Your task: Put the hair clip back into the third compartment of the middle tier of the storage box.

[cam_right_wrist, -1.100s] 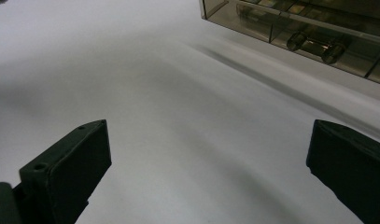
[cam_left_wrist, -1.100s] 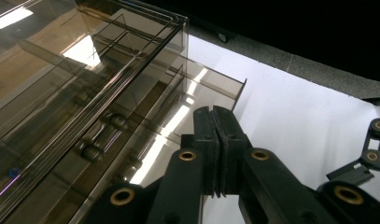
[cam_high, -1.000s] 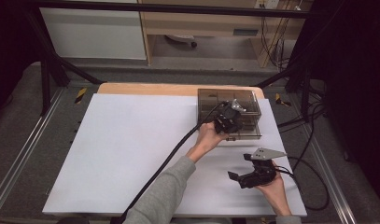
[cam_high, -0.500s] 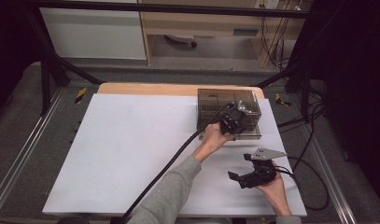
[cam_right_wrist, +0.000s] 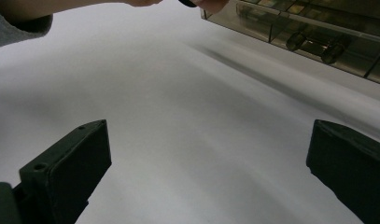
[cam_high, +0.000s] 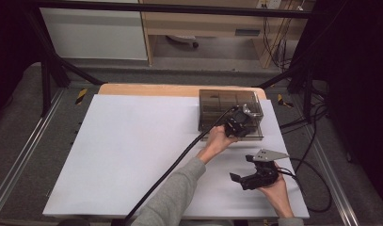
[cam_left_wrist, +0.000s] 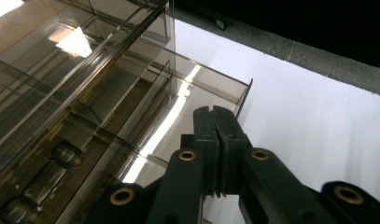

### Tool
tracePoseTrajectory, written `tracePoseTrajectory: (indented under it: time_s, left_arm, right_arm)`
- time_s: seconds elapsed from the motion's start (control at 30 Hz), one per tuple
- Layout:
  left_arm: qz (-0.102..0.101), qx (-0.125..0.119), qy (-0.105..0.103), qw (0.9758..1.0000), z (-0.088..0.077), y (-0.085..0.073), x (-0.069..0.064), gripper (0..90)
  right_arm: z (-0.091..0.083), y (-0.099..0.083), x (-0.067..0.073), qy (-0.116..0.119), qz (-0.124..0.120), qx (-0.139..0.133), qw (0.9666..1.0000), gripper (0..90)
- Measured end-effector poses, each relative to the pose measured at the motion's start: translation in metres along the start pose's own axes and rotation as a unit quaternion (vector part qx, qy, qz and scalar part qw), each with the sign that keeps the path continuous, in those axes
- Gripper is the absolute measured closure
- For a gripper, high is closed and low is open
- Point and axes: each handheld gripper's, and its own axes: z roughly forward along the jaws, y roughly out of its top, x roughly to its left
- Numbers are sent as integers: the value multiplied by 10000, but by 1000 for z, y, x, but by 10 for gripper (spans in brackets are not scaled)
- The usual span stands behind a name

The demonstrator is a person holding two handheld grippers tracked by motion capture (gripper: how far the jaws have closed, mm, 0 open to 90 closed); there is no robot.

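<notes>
Box (cam_high: 230, 109), smoky and clear, sits far right on the table (cam_high: 132, 155); my left gripper (cam_high: 237, 126), jaws pressed together and empty, has dropped onto its near edge, while my right gripper (cam_high: 248, 172) waits spread wide.

no text, label, brand, number or sign can be read in any of the views; the yellow-and-black striped marks at the far corners of the counter (cam_high: 132, 117) carry no lettering.
</notes>
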Motion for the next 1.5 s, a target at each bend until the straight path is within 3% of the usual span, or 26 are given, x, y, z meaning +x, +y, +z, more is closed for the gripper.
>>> tracePoseTrajectory:
  time_s: [0.13, 0.33, 0.5, 0.7, 0.8, 0.9, 1.23, 1.5]
  left_arm:
    - [7, -24, 1, 10000, 0, 0, 1, 857]
    - [-30, 4, 117, 9999, -4, 1, 2, 729]
    - [25, 58, 292, 9996, -15, 0, 4, 593]
    - [12, -45, 302, 9995, -33, -8, 8, 476]
    - [-4, -97, 349, 9993, -44, -15, 10, 431]
    - [12, -148, 520, 9985, -56, -24, 12, 368]
    - [-194, -300, 606, 9975, -104, -57, 22, 213]
    - [-354, -405, 656, 9964, -136, -85, 29, 143]
  right_arm:
    - [0, 0, 0, 0, 3, 0, 10000, 6]
    - [0, 0, 0, 3, 2, 6, 10000, 6]
    - [0, 0, 0, 1, 0, 8, 10000, 6]
    - [0, 0, 0, 5, 3, -2, 10000, 6]
    - [0, 0, 0, 0, 5, 2, 10000, 6]
    - [1, 0, 0, -6, -12, 14, 10000, 6]
    - [1, 0, 0, -45, -28, 49, 10000, 6]
    - [1, 0, -1, -78, -43, 68, 9999, 6]
